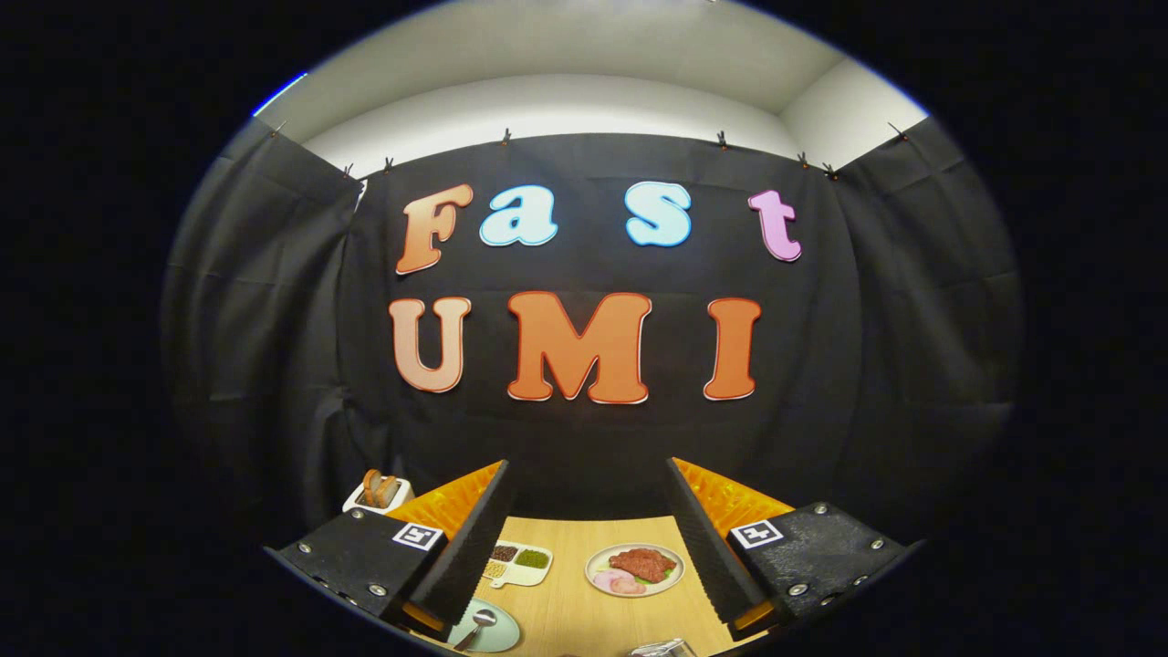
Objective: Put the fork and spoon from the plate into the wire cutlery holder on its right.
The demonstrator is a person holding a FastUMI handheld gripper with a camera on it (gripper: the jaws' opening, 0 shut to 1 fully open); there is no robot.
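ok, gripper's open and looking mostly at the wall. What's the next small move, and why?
Probably tip the gripper down toward the pale green plate just below the left finger. The fingers stand wide apart and hold nothing, high above the wooden table, and the metal spoon lies on that plate, so the cutlery needs centring between them first.

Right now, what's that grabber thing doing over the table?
A person is holding a two-finger gripper above a wooden table. Its fingers are spread wide open and hold nothing. Below them, a spoon lies on a pale green plate, partly behind one finger. Farther along the table sit a plate of meat, a divided tray of small foods and a toaster with bread. Nothing has been picked up yet.
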